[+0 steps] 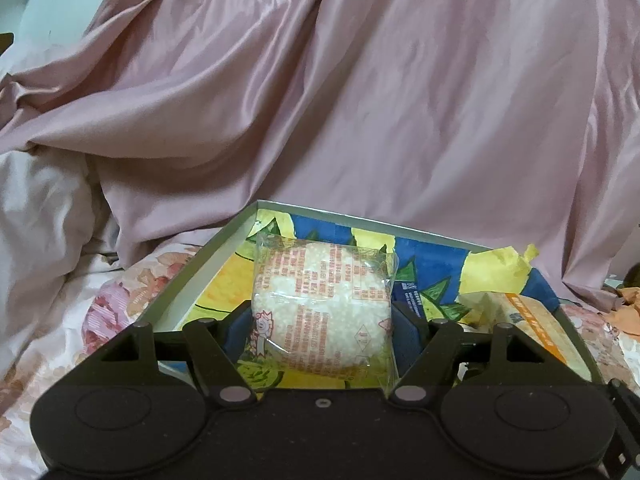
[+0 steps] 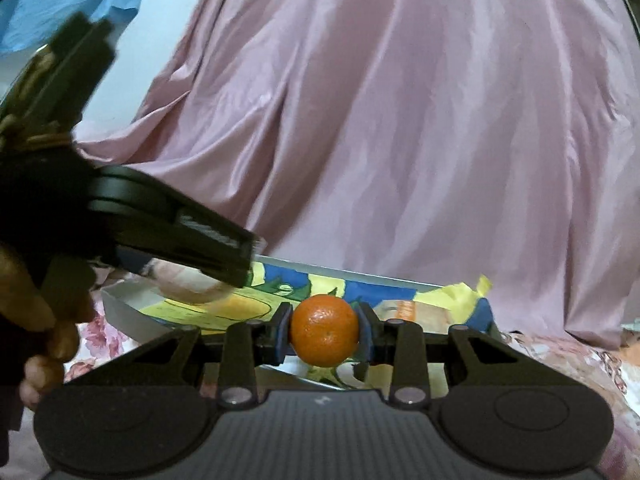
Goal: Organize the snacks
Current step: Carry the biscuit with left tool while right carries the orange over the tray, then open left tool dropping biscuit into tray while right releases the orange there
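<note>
My left gripper is shut on a round white rice cake in a clear wrapper with red print and holds it over a shallow box with a yellow and blue patterned inside. My right gripper is shut on a small orange and holds it over the near side of the same box. The left gripper also shows in the right wrist view, reaching over the box's left part. A packaged snack with an orange label lies in the box's right part.
The box lies on a floral bedsheet. A large pink satin cover rises right behind the box. Crumpled yellow paper sticks up at the box's far right edge. An orange scrap lies at the far right.
</note>
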A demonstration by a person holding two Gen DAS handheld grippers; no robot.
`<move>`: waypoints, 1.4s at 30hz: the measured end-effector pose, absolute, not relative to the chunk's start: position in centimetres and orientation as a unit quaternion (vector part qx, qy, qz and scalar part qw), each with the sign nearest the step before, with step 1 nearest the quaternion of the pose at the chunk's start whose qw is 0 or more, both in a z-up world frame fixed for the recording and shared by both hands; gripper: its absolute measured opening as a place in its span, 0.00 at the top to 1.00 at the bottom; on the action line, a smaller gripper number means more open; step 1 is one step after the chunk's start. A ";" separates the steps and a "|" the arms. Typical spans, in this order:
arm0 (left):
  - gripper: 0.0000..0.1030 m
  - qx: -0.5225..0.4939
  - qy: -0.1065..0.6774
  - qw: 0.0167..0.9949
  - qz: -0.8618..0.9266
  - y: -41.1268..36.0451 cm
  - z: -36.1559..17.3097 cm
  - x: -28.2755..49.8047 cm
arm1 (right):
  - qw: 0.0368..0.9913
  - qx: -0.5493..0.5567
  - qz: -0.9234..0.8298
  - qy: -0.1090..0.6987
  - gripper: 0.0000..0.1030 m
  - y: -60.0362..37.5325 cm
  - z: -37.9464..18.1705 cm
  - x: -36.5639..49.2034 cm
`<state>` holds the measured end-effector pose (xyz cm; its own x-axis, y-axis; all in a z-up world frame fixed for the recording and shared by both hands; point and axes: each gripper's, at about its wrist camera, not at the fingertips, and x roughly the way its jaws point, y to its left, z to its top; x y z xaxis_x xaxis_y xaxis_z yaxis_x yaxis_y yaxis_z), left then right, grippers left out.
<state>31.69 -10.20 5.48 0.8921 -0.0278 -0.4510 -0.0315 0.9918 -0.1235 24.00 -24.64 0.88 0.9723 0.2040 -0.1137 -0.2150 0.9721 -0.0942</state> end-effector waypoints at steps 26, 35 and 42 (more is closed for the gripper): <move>0.29 -0.055 0.254 0.966 -0.002 -11.4 3.7 33.4 | 0.989 -0.037 0.119 0.086 0.63 -24.6 0.2 25.5; 0.26 -0.066 0.269 0.961 -0.011 -11.4 3.3 33.6 | 0.989 -0.037 0.117 0.085 0.59 -24.6 0.2 25.4; 0.12 -0.080 0.260 0.962 -0.012 -10.7 3.5 33.0 | 0.989 -0.040 0.118 0.076 0.44 -24.6 0.0 25.2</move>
<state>33.01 -10.70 3.51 0.8644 -0.0654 -0.4985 -0.0176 0.9870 -0.1600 25.17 -24.57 0.02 0.9608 0.2273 -0.1590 -0.2393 0.9690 -0.0610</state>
